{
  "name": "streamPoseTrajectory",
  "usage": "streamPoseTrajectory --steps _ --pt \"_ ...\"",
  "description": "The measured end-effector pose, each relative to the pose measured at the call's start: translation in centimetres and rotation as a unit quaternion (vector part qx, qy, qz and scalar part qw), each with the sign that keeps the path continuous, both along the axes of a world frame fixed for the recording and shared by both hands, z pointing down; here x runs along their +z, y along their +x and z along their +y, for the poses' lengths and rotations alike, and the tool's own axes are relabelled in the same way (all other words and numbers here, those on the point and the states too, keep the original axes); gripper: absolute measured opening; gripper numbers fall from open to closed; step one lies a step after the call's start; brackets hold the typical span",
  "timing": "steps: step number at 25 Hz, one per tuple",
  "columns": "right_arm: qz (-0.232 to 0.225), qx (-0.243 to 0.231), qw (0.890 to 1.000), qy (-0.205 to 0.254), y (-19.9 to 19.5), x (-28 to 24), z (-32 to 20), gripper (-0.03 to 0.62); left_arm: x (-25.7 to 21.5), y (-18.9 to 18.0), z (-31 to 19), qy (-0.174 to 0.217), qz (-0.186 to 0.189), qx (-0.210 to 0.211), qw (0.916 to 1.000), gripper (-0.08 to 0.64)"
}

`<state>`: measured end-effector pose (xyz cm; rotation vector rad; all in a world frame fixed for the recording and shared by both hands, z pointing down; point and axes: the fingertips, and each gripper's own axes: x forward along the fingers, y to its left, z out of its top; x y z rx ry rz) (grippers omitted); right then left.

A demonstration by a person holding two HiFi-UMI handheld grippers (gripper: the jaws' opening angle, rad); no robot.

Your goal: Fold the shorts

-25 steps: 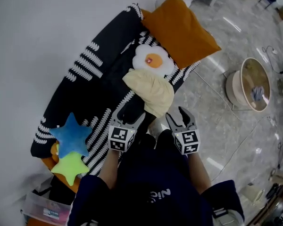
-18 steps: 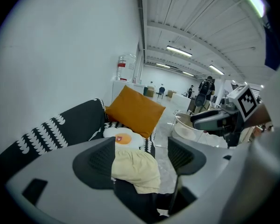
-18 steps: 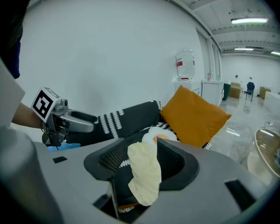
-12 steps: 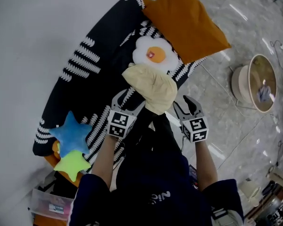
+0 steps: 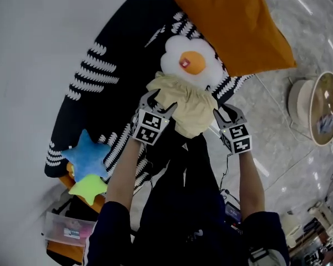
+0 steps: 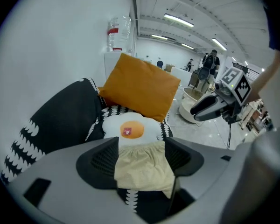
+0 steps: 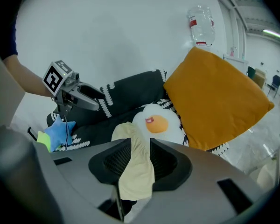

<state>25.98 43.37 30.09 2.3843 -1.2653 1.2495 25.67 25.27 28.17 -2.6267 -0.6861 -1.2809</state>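
The pale yellow shorts lie bunched near the front edge of a black sofa with white markings, one end hanging over it. My left gripper is at their left edge. In the left gripper view its jaws are wide, closing, with the shorts between them but not pressed. My right gripper is at their right edge. Its jaws stand narrower and are closing, with a fold of the shorts in the gap. Each gripper shows in the other's view: the right gripper, the left gripper.
A fried-egg cushion touches the shorts' far end, with an orange pillow behind it. Blue and green star cushions sit at the sofa's left end. A round stool stands on the marble floor to the right.
Both grippers have moved forward from in front of the sofa's edge to the shorts' two sides. The right jaws have narrowed.
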Motion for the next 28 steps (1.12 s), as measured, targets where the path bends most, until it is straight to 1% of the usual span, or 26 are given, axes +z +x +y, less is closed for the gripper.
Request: streamPoseTrajectory --steps 4,6,8,10,12,14,16,17,18,20,24,25,27,28 --pt "-0.042 -0.008 0.999 -0.012 2.0 5.2 0.1 0.133 4.5 2.8 -0.6 0.022 -0.039 0.021 0.9988 0.306" --pt "-0.06 -0.021 0.998 -0.029 2.4 7.9 0.3 0.133 7.1 3.7 -0.8 0.025 -0.069 0.022 0.9971 0.271" --pt "-0.073 -0.041 0.996 -0.043 2.6 10.5 0.1 0.133 9.5 4.5 -1.2 0.034 -0.091 0.029 0.9948 0.267" --pt "-0.082 -0.061 0.993 -0.055 3.1 13.1 0.1 0.135 11.6 5.4 -1.1 0.052 -0.102 0.058 0.9918 0.268" --pt "-0.092 -0.076 0.991 -0.064 3.8 15.7 0.4 0.135 13.7 6.5 -0.5 0.076 -0.107 0.103 0.9859 0.268" --pt "-0.104 -0.087 0.988 -0.069 4.3 18.2 0.8 0.133 15.8 7.3 0.1 0.104 -0.114 0.15 0.9765 0.268" --pt "-0.117 -0.097 0.986 -0.072 4.4 20.4 1.1 0.133 17.8 7.8 0.1 0.127 -0.125 0.184 0.9666 0.267" --pt "-0.124 -0.101 0.984 -0.073 4.4 21.3 1.0 0.132 18.8 8.0 0.0 0.133 -0.132 0.195 0.9627 0.268" --pt "-0.131 -0.104 0.983 -0.074 4.4 22.2 0.9 0.13 19.7 8.2 -0.3 0.136 -0.141 0.201 0.96 0.267" --pt "-0.14 -0.104 0.982 -0.07 4.6 23.3 0.6 0.129 21.3 8.6 -0.8 0.134 -0.161 0.2 0.9572 0.265" --pt "-0.145 -0.089 0.984 -0.055 5.3 24.0 0.8 0.127 23.2 9.2 -1.0 0.137 -0.197 0.195 0.9511 0.257" --pt "-0.148 -0.084 0.984 -0.052 5.3 24.2 0.9 0.127 23.6 9.2 -0.8 0.139 -0.198 0.195 0.9504 0.243" --pt "-0.155 -0.075 0.984 -0.05 5.1 24.6 1.2 0.127 24.0 9.0 -0.3 0.14 -0.194 0.192 0.9517 0.21" --pt "-0.158 -0.072 0.984 -0.049 5.0 24.7 1.2 0.126 24.2 8.7 -0.1 0.142 -0.191 0.189 0.9527 0.18"
